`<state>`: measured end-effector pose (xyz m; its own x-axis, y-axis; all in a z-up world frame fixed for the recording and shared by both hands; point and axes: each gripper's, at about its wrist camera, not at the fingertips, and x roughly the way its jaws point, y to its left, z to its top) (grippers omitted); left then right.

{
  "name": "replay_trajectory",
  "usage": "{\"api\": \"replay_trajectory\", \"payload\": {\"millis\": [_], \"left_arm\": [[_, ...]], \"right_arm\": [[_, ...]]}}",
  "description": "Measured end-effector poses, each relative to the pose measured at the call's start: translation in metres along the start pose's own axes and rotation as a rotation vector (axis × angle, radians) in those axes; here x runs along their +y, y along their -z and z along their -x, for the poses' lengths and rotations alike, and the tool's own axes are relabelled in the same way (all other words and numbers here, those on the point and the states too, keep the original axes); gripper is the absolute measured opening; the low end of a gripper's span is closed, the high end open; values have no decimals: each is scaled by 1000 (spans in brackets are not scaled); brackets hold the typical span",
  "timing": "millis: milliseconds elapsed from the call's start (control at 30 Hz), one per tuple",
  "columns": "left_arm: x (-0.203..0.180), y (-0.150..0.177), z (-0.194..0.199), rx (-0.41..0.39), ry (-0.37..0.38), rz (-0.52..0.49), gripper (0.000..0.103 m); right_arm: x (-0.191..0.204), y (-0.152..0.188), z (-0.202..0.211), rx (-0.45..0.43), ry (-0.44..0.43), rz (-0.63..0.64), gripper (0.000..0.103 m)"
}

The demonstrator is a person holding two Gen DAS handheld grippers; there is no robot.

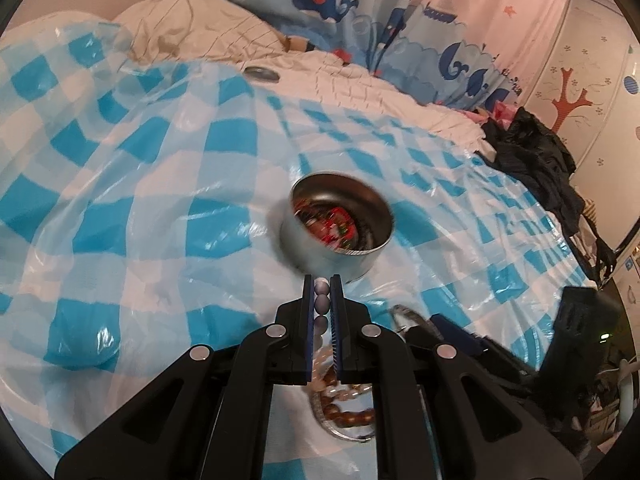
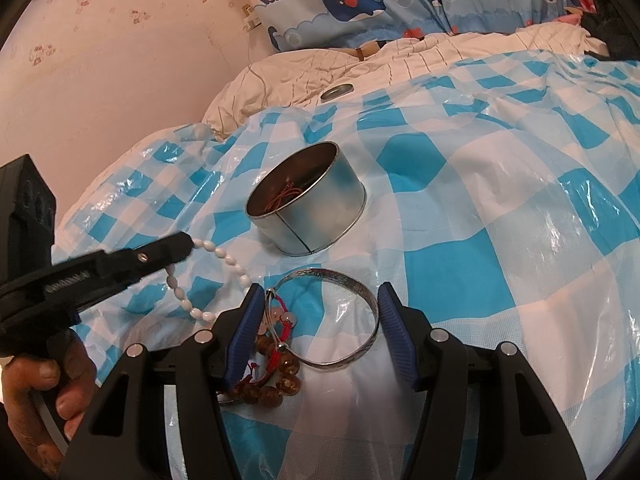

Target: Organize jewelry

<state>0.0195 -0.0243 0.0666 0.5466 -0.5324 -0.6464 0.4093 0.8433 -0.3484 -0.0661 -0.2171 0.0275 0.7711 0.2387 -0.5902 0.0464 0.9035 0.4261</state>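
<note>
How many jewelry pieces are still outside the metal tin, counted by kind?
White bead strand, held in the left gripper: 1
Silver bangle: 1
Brown bead bracelet: 1
Thin wire bangle with red cord and pale beads: 1
Total: 4
The contents of the round tin are not counted, as they are too tangled to separate.

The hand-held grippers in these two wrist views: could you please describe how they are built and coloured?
Each hand-held gripper, left and right, is black plastic with angular linkage arms joined by round silver pins. The fingers carry ribbed blue pads. In the right wrist view, the left one shows a small screw, white lettering along its side and a black boxy body.
</note>
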Motion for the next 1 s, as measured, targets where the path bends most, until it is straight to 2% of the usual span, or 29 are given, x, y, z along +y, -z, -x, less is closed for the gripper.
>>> {"api": "replay_trajectory", "payload": {"millis": [300, 467, 600, 667, 733, 900, 1000], "left_arm": [[-29, -41, 23, -80, 72, -38, 6], [-42, -72, 7, -97, 92, -60, 6], [-43, -87, -32, -35, 83, -60, 7], [-36, -85, -54, 23, 24, -55, 7], [-25, -81, -56, 36, -6, -24, 8], [10, -67, -27, 5, -55, 68, 30], [24, -52, -10, 5, -78, 84, 36]], "right_arm": [[-5, -1, 1, -1, -12, -29, 57], [-5, -1, 1, -1, -13, -30, 57], [-5, -1, 0, 0, -16, -32, 57], [-4, -2, 1, -4, -8, -25, 57], [0, -4, 6, -19, -1, -6, 57], [25, -30, 19, -105, 30, 111, 57], [37, -53, 9, -120, 22, 141, 57]]}}
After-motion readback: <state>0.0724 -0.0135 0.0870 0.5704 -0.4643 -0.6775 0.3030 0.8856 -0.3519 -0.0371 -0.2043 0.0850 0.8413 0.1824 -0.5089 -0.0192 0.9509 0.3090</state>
